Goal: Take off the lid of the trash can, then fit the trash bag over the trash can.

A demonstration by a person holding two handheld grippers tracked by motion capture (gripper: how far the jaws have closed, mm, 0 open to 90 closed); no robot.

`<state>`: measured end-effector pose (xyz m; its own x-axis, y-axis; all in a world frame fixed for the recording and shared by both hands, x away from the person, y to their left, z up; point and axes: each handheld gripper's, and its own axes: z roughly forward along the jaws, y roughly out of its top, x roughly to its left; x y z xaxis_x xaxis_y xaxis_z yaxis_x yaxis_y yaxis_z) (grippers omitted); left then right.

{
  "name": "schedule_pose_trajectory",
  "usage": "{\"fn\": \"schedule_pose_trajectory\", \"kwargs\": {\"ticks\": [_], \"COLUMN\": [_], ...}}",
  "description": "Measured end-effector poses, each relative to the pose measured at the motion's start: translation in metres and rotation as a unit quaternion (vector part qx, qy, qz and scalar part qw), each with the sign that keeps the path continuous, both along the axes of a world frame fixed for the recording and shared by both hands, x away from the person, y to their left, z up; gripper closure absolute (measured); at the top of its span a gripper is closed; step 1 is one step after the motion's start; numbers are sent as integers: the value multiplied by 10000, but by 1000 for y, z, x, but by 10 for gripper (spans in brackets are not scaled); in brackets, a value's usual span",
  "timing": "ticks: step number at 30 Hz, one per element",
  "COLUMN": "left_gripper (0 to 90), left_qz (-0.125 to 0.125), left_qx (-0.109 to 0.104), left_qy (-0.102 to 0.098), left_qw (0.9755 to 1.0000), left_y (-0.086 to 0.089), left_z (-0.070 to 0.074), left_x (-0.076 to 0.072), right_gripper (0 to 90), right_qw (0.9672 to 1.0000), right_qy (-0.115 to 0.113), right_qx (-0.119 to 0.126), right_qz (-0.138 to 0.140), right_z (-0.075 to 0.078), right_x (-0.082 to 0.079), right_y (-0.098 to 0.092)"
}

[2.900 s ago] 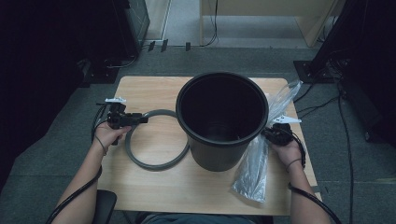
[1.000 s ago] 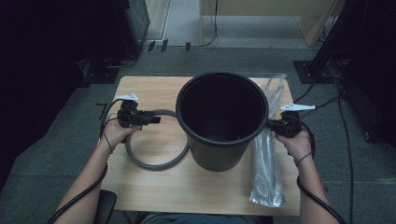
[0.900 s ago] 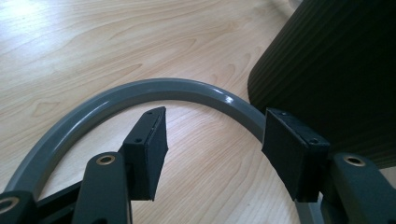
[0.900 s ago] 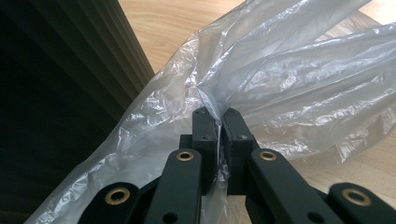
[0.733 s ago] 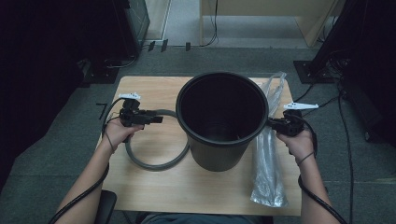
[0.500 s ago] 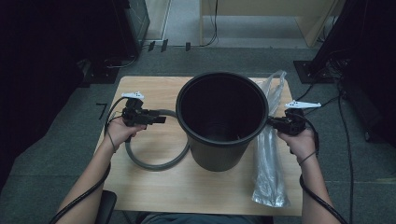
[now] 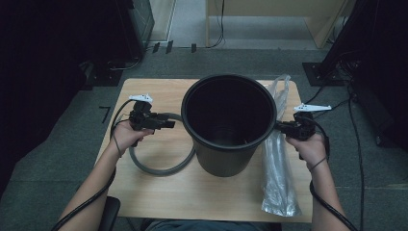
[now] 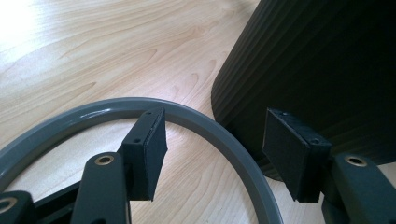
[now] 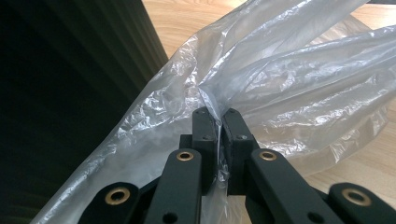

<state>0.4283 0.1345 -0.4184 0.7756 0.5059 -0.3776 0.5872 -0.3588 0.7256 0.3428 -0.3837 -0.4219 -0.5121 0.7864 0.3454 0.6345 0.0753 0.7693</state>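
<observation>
Grey carpet and dark equipment racks surround a small light-wood desk (image 7: 159, 192), which carries everything the work needs. At the desk's middle, nearer its far edge, stands a black ribbed plastic bin (image 7: 228, 125), upright and empty, its mouth open to the ceiling, ready, I judge, to take a liner.

That liner is the clear plastic bag (image 7: 279, 168), stretched in a long crumpled band along the desk's right edge, from the far right corner to nearly the near edge. The right gripper (image 7: 287, 128) sits just beside the bin's right rim with its jaws pinched fully together on a gathered fold of the film; in the right gripper view (image 9: 219, 122) the plastic fans out beyond the closed tips, with the bin's dark wall to one side. Holding the bag by a bunched part near its upper end looks like a way to lift it clear of the desk and bring it over the rim.

On the left half of the desk lies a grey plastic ring (image 7: 159, 166), flat on the wood, its right arc tucked against the bin's base. It is probably the band that clamps a liner over the rim, parked there until the bag is in. The left gripper (image 7: 168, 123) hovers above the ring's far arc, jaws standing well apart and holding nothing; the left gripper view (image 8: 210, 144) shows the ring (image 8: 219, 140) passing beneath the gap, untouched by either pad.
</observation>
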Motion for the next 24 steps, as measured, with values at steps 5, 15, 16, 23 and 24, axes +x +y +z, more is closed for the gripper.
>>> {"fn": "schedule_pose_trajectory", "kwargs": {"ticks": [5, 15, 16, 23, 24], "left_gripper": [390, 389, 389, 388, 387], "left_qz": [22, -60, -68, -167, -151], "left_qx": [-40, -111, -86, -210, -197], "left_qy": [74, 90, 51, 23, 25], "left_qw": [10000, 9999, 9999, 9996, 9997], "left_y": [1, 2, 1, -3, -4], "left_z": [4, 24, 30, 49, 51], "left_x": [3, 9, 9, 14, 14], "right_gripper": [873, 873, 873, 873, 873], "right_qw": [10000, 9999, 9999, 9999, 9999], "right_qy": [17, -44, -45, -92, -72], "right_qx": [41, 15, 11, 11, -7], "right_qz": [42, 141, 150, 97, 86], "right_z": [5, 34, 38, 57, 60], "right_x": [-3, 2, 3, 8, 8], "right_y": [-1, -7, -8, -14, -14]}}
